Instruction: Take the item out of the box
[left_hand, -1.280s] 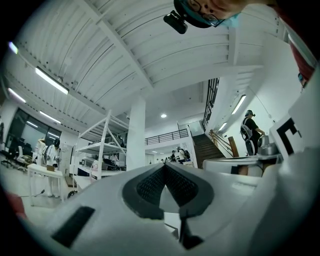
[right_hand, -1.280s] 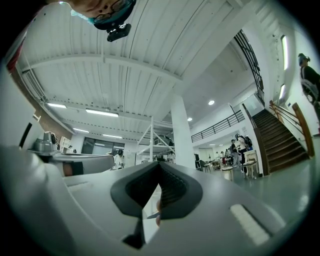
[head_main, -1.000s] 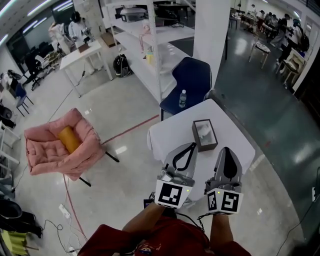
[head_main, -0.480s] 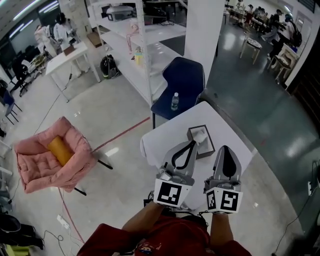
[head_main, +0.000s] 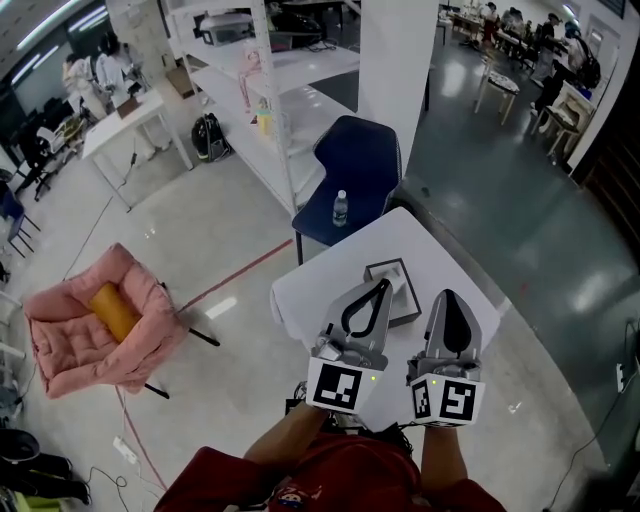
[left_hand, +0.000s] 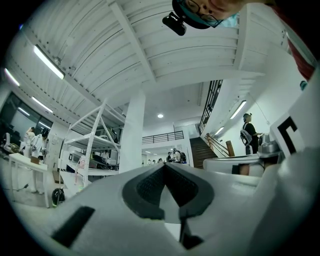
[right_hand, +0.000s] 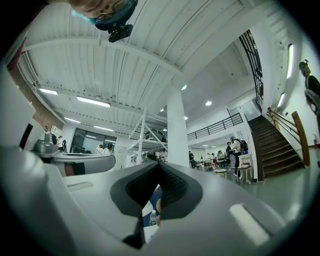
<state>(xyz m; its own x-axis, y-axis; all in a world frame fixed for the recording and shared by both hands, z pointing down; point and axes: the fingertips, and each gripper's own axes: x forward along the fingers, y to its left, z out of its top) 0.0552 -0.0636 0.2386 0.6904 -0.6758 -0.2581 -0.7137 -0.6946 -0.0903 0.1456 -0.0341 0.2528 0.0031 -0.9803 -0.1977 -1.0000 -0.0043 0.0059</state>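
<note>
An open dark box (head_main: 376, 272) lies on the small white table (head_main: 470, 300), with a white item (head_main: 401, 287) inside it. My left gripper (head_main: 384, 284) is held just above the table's near side. Its tips meet over the box's near left part and hide some of it. My right gripper (head_main: 447, 296) is beside it, right of the box, also shut. In the gripper views both point out into the room and slightly up, left gripper (left_hand: 164, 165) and right gripper (right_hand: 159, 163). Neither has anything between its pads.
A blue chair (head_main: 352, 165) with a water bottle (head_main: 340, 208) on its seat stands behind the table. A white column (head_main: 395, 70) and white shelving (head_main: 250, 90) lie beyond. A pink cushioned chair (head_main: 75, 335) holding a yellow roll (head_main: 110, 311) is on the floor at left.
The table and box have drawn closer under the grippers, and the box now lies partly behind the left gripper's tips. Both grippers stay shut, side by side.
</note>
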